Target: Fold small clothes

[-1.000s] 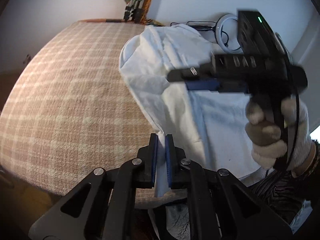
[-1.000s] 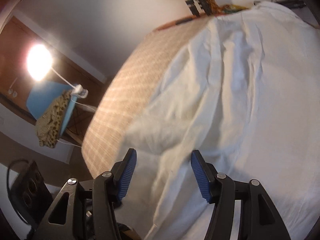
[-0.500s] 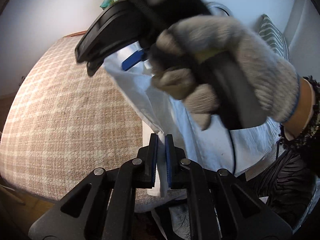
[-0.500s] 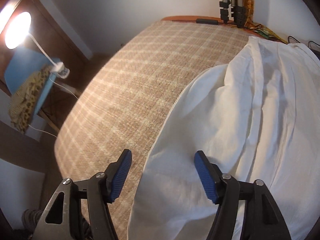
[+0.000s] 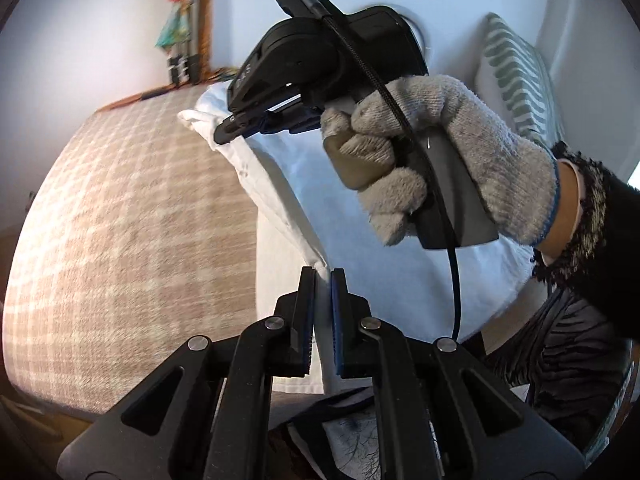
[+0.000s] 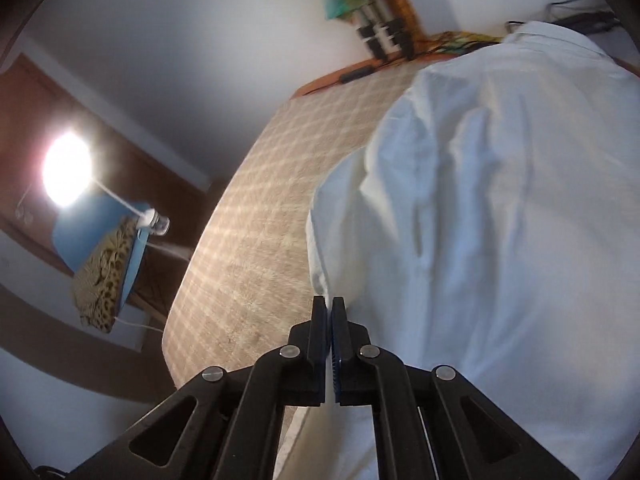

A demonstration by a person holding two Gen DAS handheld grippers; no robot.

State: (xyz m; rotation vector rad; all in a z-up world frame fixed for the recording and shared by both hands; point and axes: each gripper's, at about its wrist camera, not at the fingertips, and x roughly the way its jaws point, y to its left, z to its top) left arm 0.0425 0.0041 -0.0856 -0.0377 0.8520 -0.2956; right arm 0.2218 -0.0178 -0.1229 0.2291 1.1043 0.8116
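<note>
A white garment (image 5: 288, 184) lies on a bed with a beige plaid cover (image 5: 132, 220). My left gripper (image 5: 322, 276) is shut on the garment's near hem, and the cloth hangs down between its blue pads. In the left wrist view a gloved hand (image 5: 460, 148) holds my right gripper (image 5: 240, 126) over the garment's far part. In the right wrist view the right gripper (image 6: 329, 304) has its jaws closing tight on the left edge of the white garment (image 6: 500, 220), beside the plaid cover (image 6: 260, 220).
A striped pillow (image 5: 516, 76) leans at the back right. A tripod with colourful things (image 5: 184, 52) stands at the far wall. A bright lamp (image 6: 66, 168) and a blue chair with a leopard-print cloth (image 6: 104, 276) stand left of the bed.
The right gripper's wide-open jaws have closed on the garment's edge. The gloved hand swung across in front of the left gripper. The left gripper kept its hold and moved sideways.
</note>
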